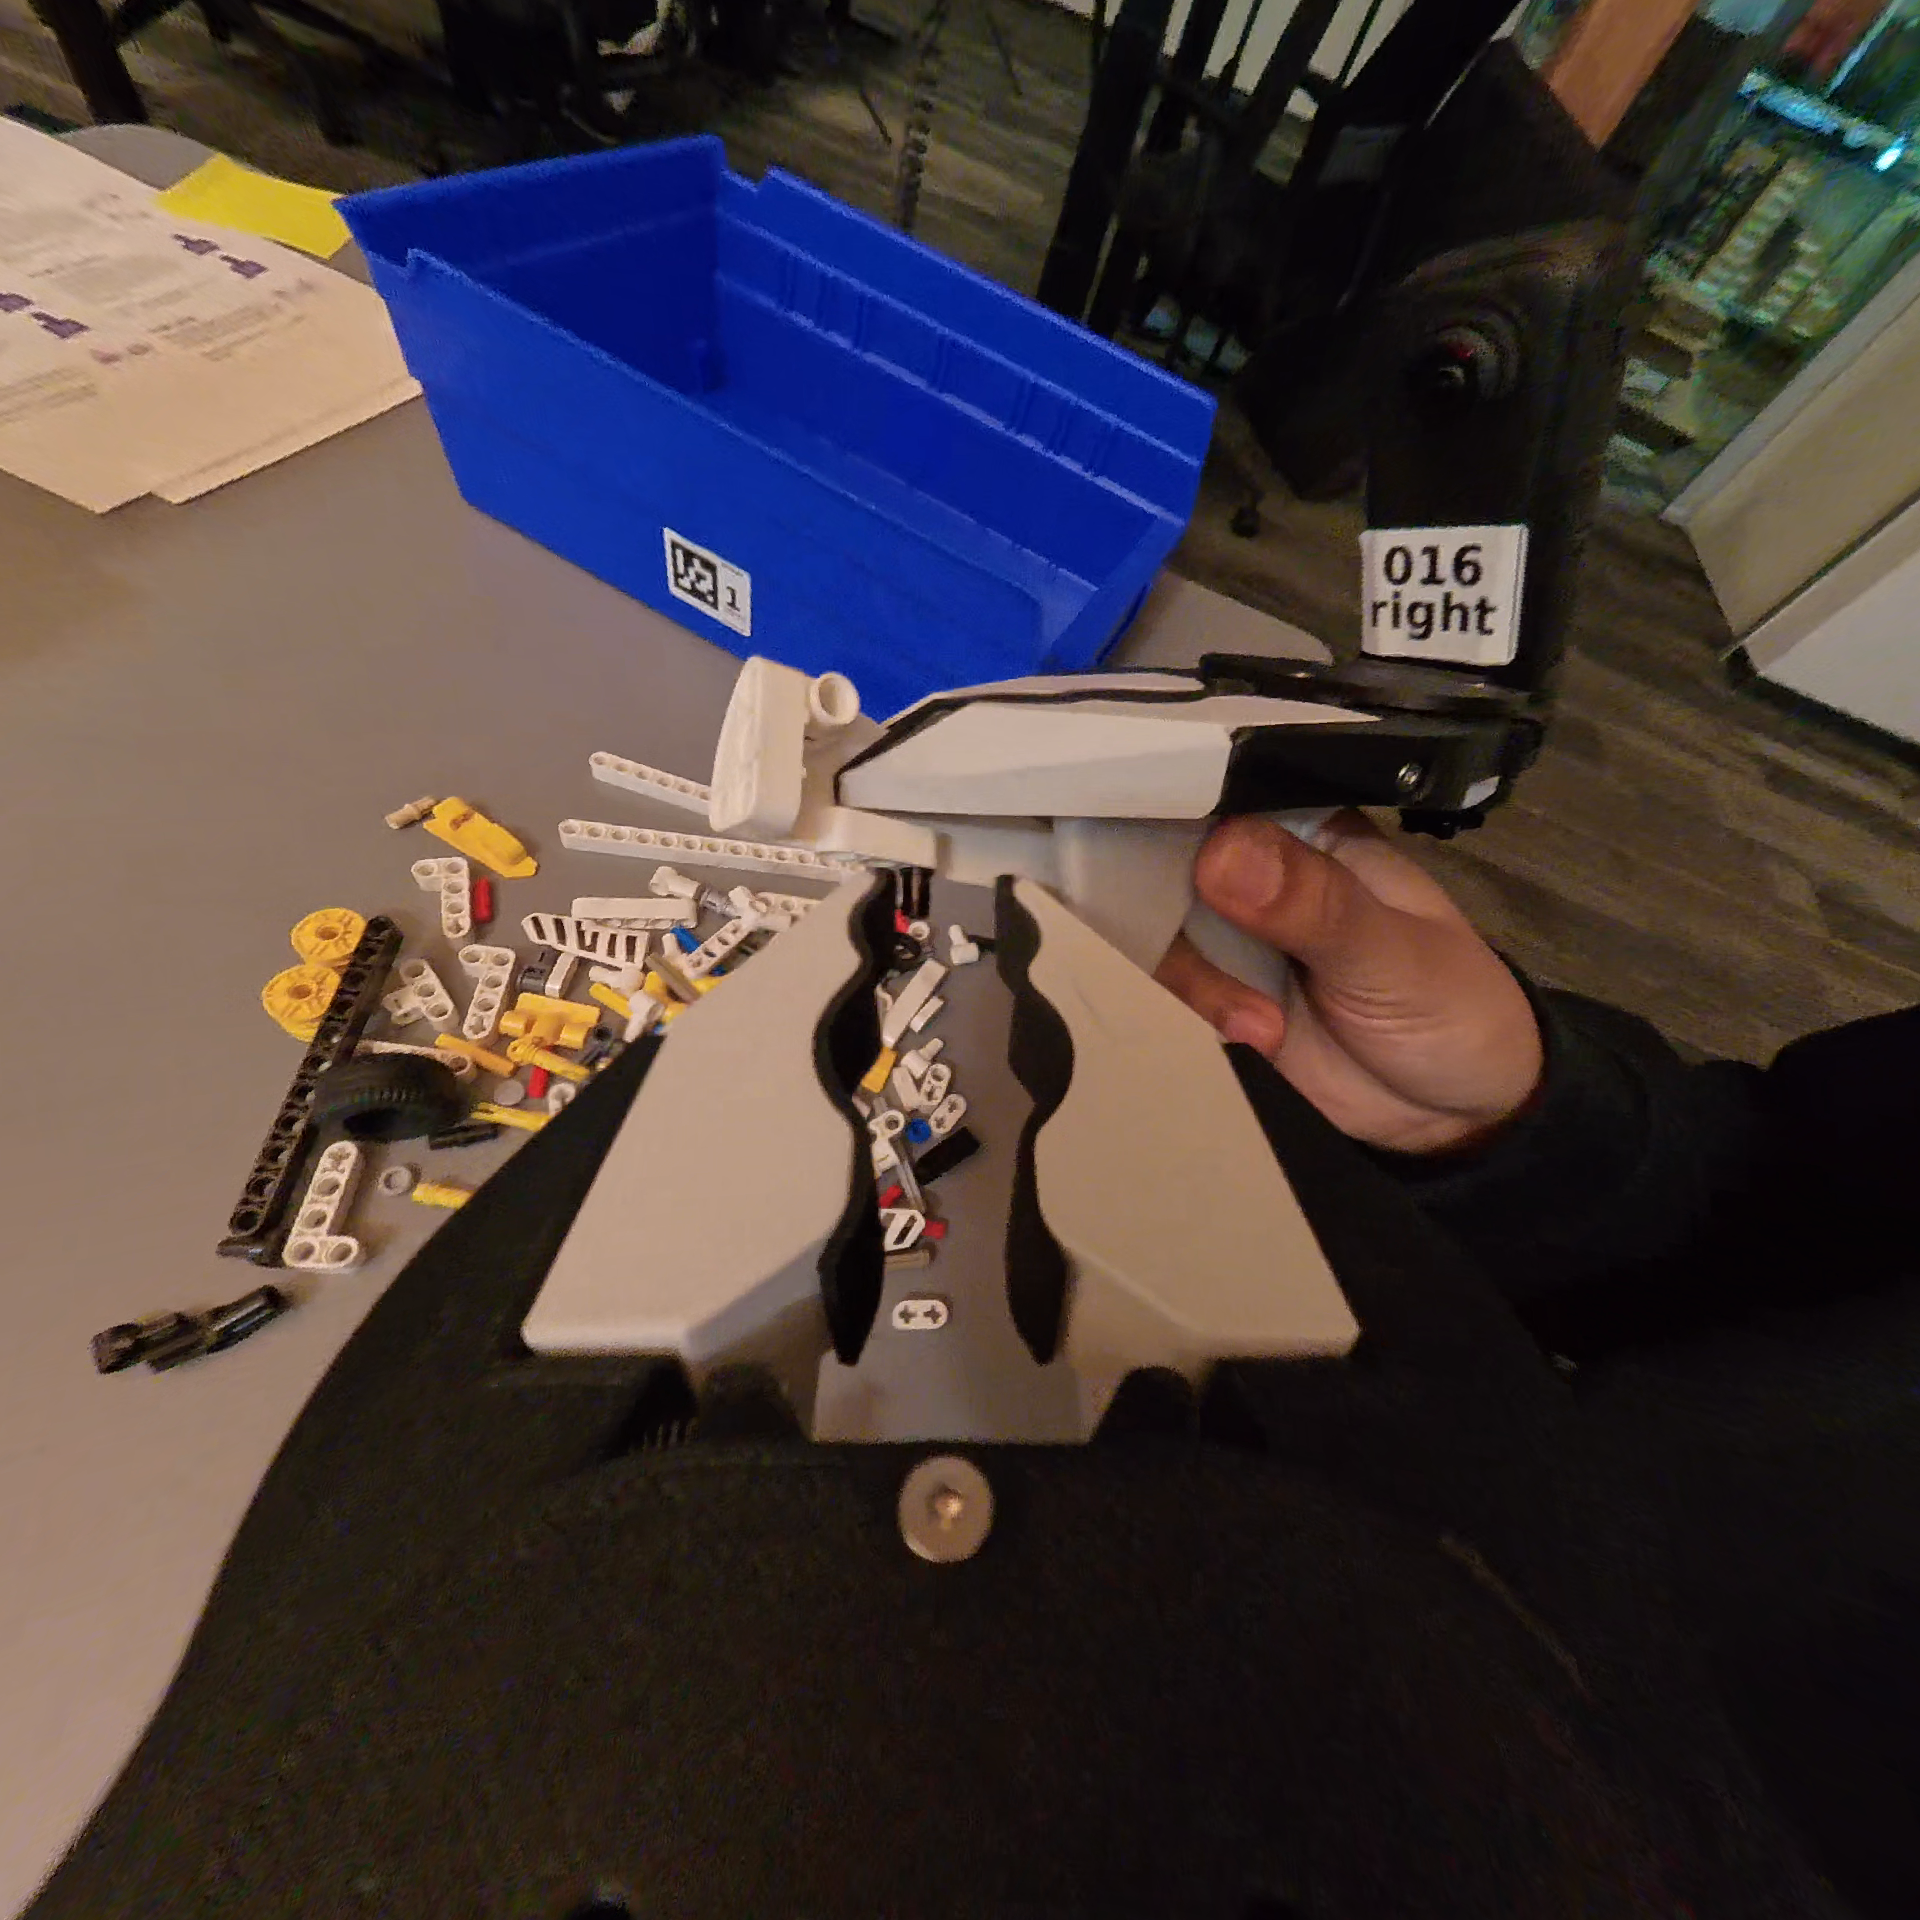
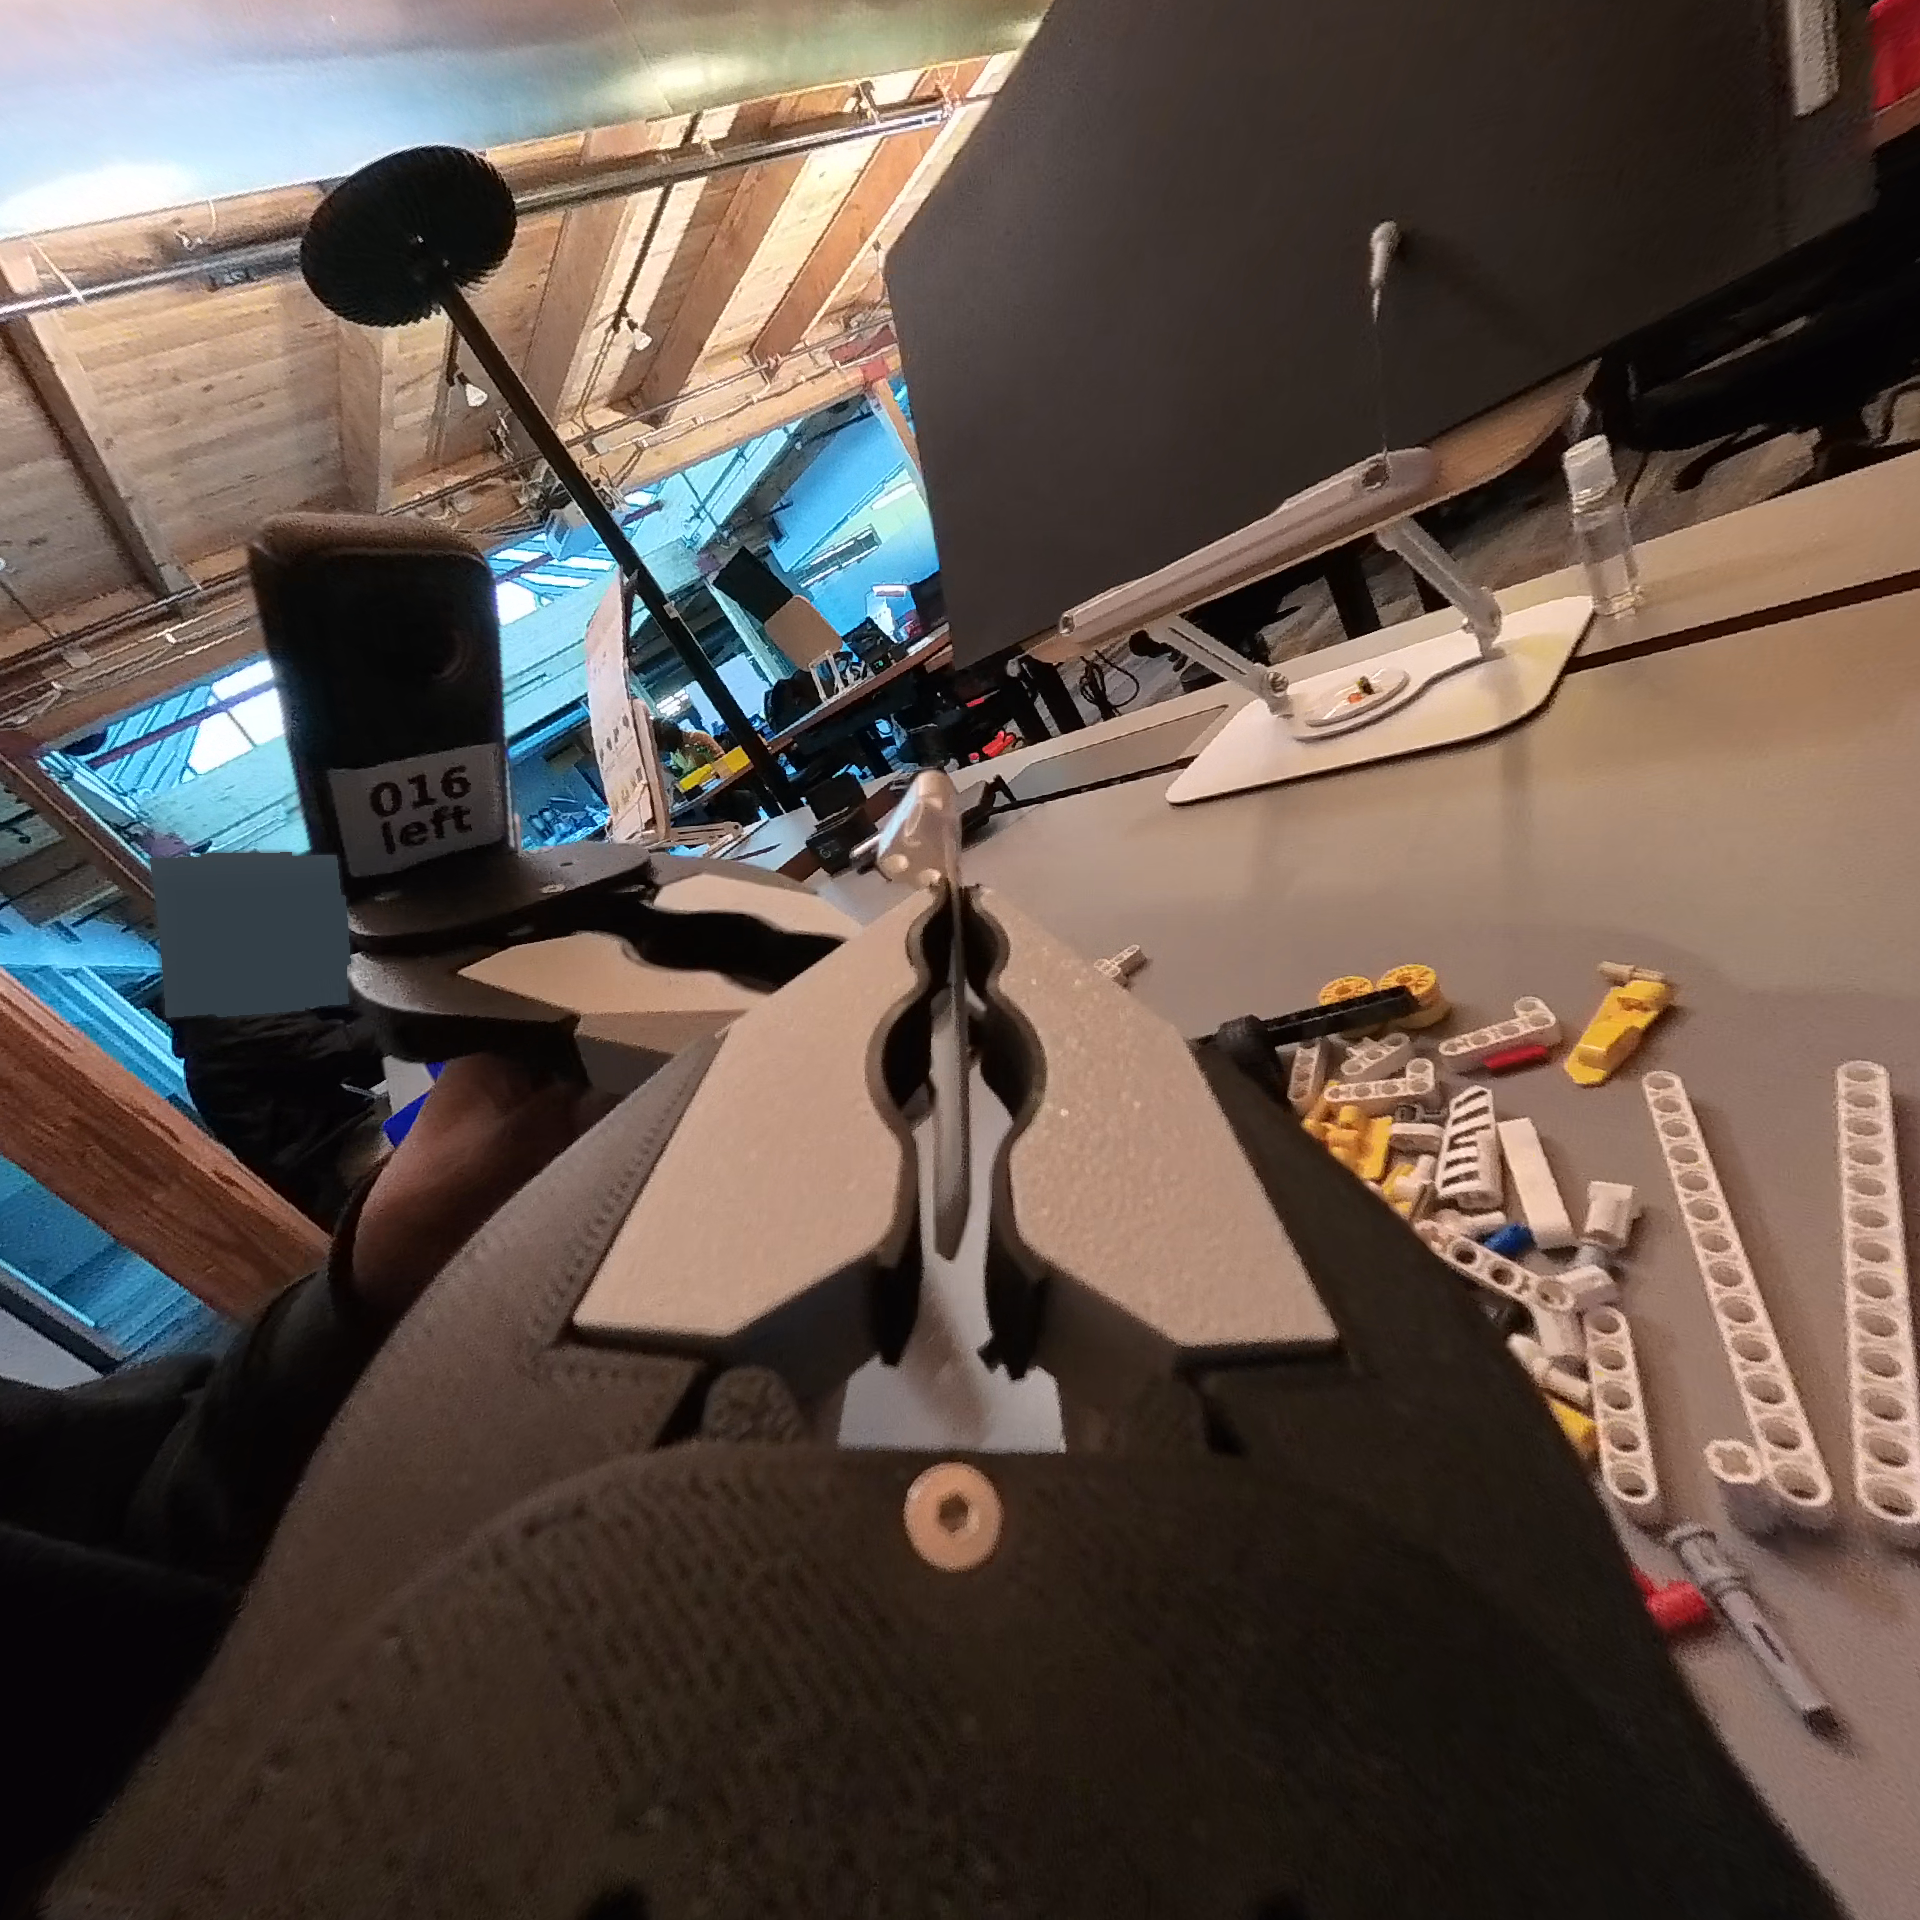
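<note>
My right gripper [image 2: 951,894] is shut on a flat white building-toy assembly [image 2: 920,821] that sticks out past its tips. In the left wrist view it [image 1: 852,769] crosses from the right, held by a hand, with the white assembly [image 1: 769,748] at its tip above the table. My left gripper [image 1: 935,883] has its fingers apart, tips just under that assembly, and nothing is pressed between its pads. A small black and red pin [image 1: 909,899] hangs by its left pad. In the right wrist view the left gripper [image 2: 821,951] lies at the left with its tips hidden behind my right finger.
A blue bin [image 1: 582,416] stands behind a scatter of white, yellow and black toy pieces [image 1: 499,997] on the grey table [image 1: 208,727]. Papers [image 1: 156,312] lie at far left. Two long white beams [image 2: 1725,1278], a monitor stand [image 2: 1382,707] and a bottle [image 2: 1600,540] are at right. Only a small space, under 4 cm, lies between the two pairs of fingers.
</note>
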A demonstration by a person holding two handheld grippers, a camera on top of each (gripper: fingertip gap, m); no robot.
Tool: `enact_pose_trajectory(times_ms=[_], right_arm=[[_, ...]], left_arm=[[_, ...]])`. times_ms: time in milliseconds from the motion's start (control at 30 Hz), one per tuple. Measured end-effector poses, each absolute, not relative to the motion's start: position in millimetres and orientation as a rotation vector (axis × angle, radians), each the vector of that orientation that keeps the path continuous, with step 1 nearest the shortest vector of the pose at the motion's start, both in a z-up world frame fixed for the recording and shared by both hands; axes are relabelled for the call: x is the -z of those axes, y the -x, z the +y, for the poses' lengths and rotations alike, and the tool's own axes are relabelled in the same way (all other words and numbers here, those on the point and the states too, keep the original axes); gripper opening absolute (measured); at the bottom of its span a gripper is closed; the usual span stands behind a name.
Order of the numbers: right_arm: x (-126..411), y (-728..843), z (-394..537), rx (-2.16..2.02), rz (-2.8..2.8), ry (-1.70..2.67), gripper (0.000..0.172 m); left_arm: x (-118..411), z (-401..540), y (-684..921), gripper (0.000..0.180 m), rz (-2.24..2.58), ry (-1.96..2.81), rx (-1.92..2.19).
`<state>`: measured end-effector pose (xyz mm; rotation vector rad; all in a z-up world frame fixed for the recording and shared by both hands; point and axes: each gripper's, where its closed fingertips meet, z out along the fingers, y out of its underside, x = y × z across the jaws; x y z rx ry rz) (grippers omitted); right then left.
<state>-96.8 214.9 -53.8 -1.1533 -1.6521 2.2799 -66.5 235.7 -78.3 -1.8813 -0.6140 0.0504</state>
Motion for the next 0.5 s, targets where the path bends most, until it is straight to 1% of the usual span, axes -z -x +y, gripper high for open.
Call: enact_pose_trajectory(times_ms=[67,300,433,500], right_arm=[[53.0,95.5,213.1,-2.284,-1.663,1.143,0.0],[54.0,94.1,210.3,-2.297,-1.711,1.13,0.0],[53.7,91.8,207.1,-2.304,-1.748,1.113,0.0],[54.4,90.7,205.7,-2.293,-1.776,1.092,0.0]], left_arm=[[76.2,234.2,64.8,0.012,-0.619,1.861,-0.041],[76.4,228.0,62.3,0.01,-0.593,1.909,-0.101],[75.6,224.0,63.6,0.001,-0.597,1.902,-0.092],[76.9,222.9,62.9,0.0,-0.604,1.904,-0.065]])
